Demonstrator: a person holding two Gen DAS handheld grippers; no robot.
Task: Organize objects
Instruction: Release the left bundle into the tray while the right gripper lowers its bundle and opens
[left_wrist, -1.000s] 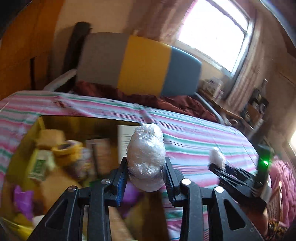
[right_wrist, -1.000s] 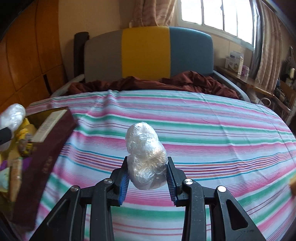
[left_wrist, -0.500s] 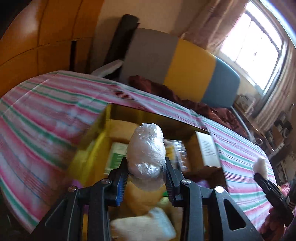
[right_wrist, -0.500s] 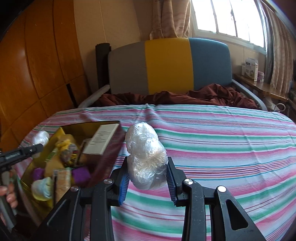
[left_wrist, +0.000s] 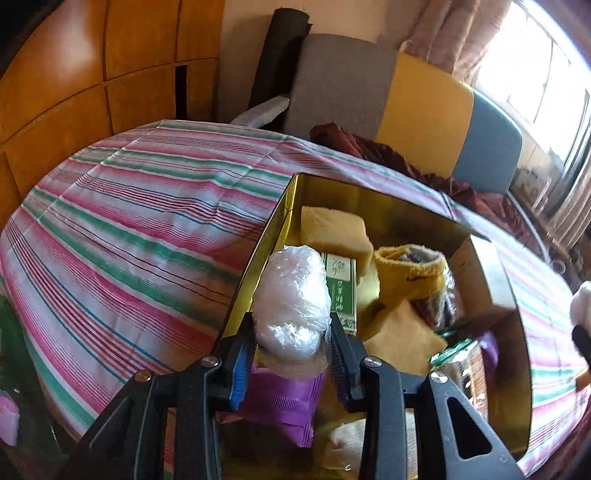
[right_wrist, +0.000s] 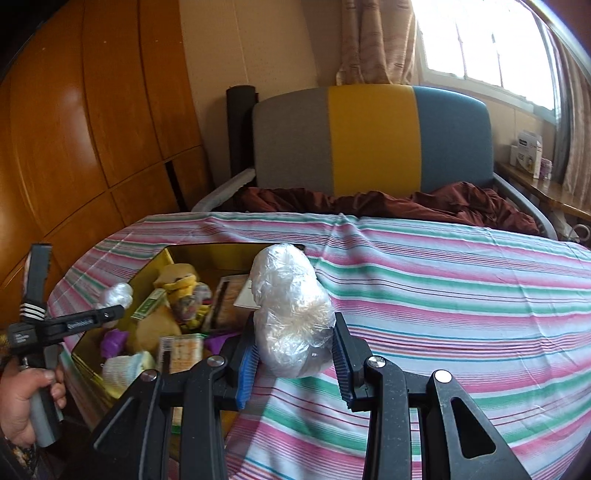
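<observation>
While the left tongs (left_wrist: 291, 354) hang over the gold box (left_wrist: 258, 251), their jaws have just been opening, a plastic-wrapped bundle (left_wrist: 291, 302) still touching both pads. Right tongs (right_wrist: 295, 363) stay clamped on a second wrapped bundle (right_wrist: 291, 314) above the striped bedsheet (right_wrist: 443, 295), the box left of them.

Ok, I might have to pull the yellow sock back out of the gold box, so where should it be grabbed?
Probably by the open cuff, coming from straight above. The yellow sock stands mouth-up in the gold box, crowded by other things lower down, so its rim looks like the only free edge: one finger inside, one outside.
</observation>
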